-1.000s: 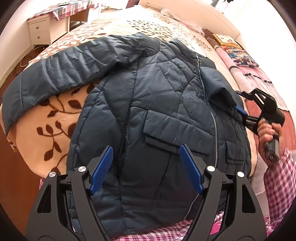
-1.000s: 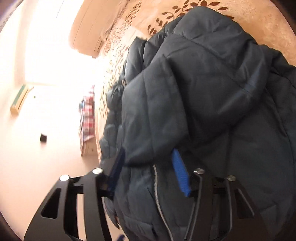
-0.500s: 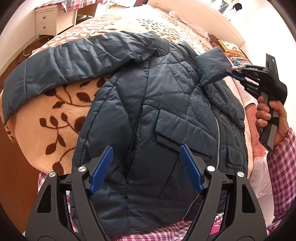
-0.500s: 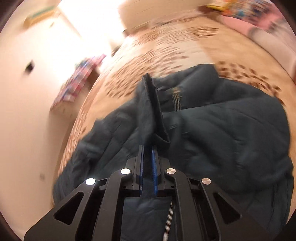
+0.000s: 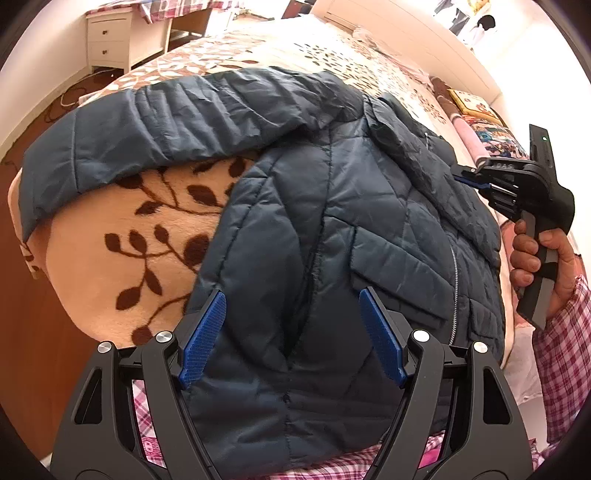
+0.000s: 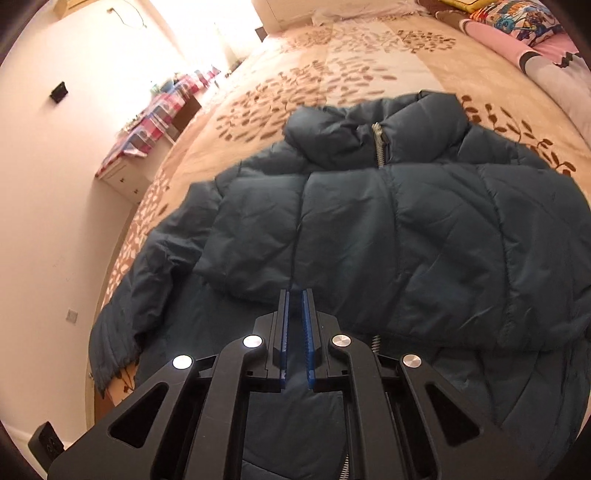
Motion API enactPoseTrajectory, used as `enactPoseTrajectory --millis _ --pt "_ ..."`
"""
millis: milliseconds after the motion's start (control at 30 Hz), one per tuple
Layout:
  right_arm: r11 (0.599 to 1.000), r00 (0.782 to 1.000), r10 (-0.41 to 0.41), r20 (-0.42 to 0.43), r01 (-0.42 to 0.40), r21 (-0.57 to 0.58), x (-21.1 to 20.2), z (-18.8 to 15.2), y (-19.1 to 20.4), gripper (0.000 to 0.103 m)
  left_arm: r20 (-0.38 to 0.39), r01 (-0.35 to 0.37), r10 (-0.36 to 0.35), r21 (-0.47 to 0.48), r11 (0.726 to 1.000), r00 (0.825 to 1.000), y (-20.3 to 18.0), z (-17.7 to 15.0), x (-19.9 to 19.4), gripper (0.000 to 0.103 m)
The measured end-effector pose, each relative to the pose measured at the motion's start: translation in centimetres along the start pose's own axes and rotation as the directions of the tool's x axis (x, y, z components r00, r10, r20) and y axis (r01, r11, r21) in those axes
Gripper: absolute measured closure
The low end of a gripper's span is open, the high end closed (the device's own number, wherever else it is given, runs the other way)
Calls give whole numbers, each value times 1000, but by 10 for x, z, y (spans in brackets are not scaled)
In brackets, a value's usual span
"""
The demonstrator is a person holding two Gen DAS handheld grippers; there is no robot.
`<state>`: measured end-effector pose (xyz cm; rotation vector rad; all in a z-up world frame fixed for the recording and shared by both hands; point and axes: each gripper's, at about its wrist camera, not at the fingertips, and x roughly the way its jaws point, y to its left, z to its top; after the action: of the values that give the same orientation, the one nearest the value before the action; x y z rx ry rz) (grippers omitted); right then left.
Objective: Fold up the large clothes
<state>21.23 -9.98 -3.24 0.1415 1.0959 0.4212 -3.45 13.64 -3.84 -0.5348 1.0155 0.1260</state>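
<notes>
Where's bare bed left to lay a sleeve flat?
Bare blanket shows under the outstretched sleeve, beside the jacket body, and beyond the collar toward the headboard. The pillow side is crowded.

Black gripper frames point(image 5: 295, 343), blue ribbed fingers point(image 5: 205, 336), plaid sleeve point(image 5: 565, 354)

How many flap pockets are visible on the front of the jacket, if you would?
2 on the jacket: the large flap pocket left of the zipper, a smaller one right.

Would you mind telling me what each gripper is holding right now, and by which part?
The right gripper pinches the jacket at the cuff end of its folded-over sleeve. The left gripper holds nothing.
</notes>
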Motion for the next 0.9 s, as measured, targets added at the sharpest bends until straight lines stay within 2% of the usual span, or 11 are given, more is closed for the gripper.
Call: enactPoseTrajectory --millis 33,67,100,133,167,300,433,600,733,900 --pt "999 1000 -23 -12 23 -36 7 -1 10 94 0 -3 3 -1 1000 1000 1 0 0 29" --pt "997 999 -35 -21 33 -67 11 -3 17 88 -2 -7 7 0 1000 1000 1 0 0 29" --pt "994 999 -42 -27 39 -101 16 -4 26 76 -2 -9 9 1 1000 1000 2 0 0 29" --pt "990 998 -50 -27 46 -136 20 -5 36 40 -3 -11 11 1 1000 1000 3 0 0 29" --pt "983 998 -61 2 61 -171 21 -7 46 26 -3 -13 13 1 1000 1000 3 0 0 29" --pt "968 998 -47 32 53 -244 18 -10 63 26 12 -13 12 27 1000 1000 -2 4 -3 29" --pt "972 997 -41 61 54 -227 1 -20 49 26 45 -4 0 106 994 999 -24 26 -1 29" --pt "991 994 -75 82 83 -106 -28 -43 -8 26 82 27 -42 177 984 996 -58 73 15 28" --pt "994 990 -109 93 111 -16 -46 -55 -54 26 84 51 -70 218 975 994 -95 115 44 26" --pt "986 985 -132 108 119 119 -67 -66 -108 26 37 3 -12 227 974 999 -130 160 106 25"
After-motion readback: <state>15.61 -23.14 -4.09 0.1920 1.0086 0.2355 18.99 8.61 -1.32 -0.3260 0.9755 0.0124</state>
